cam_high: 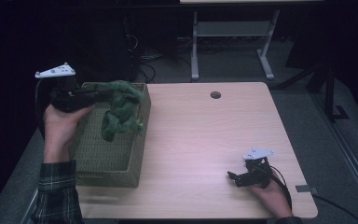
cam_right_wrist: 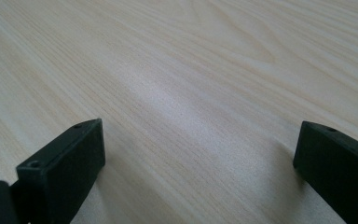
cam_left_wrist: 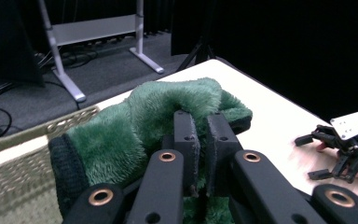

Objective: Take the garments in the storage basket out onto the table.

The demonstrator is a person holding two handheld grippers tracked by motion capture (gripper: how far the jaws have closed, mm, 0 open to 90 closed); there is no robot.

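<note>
A fuzzy green sock (cam_high: 119, 112) with a dark cuff hangs over the far end of a woven olive basket (cam_high: 107, 173). My left gripper (cam_high: 105, 94) is shut on its upper part and holds it above the basket. In the left gripper view the two jaws press together on the green sock (cam_left_wrist: 135, 121), pinched in my left gripper (cam_left_wrist: 200, 122), with the basket rim (cam_left_wrist: 18, 140) below at the left. My right gripper (cam_high: 234, 178) rests low at the table's near right, open. In its own view my right gripper (cam_right_wrist: 198, 137) has its jaws wide apart over bare wood.
The light wooden table (cam_high: 200, 135) has a round cable hole (cam_high: 215, 94) near its far edge. The basket takes up the left side. Behind the table stands a grey desk frame (cam_high: 195, 46) on dark floor, with cables. The right gripper (cam_left_wrist: 335, 154) is far off in the left gripper view.
</note>
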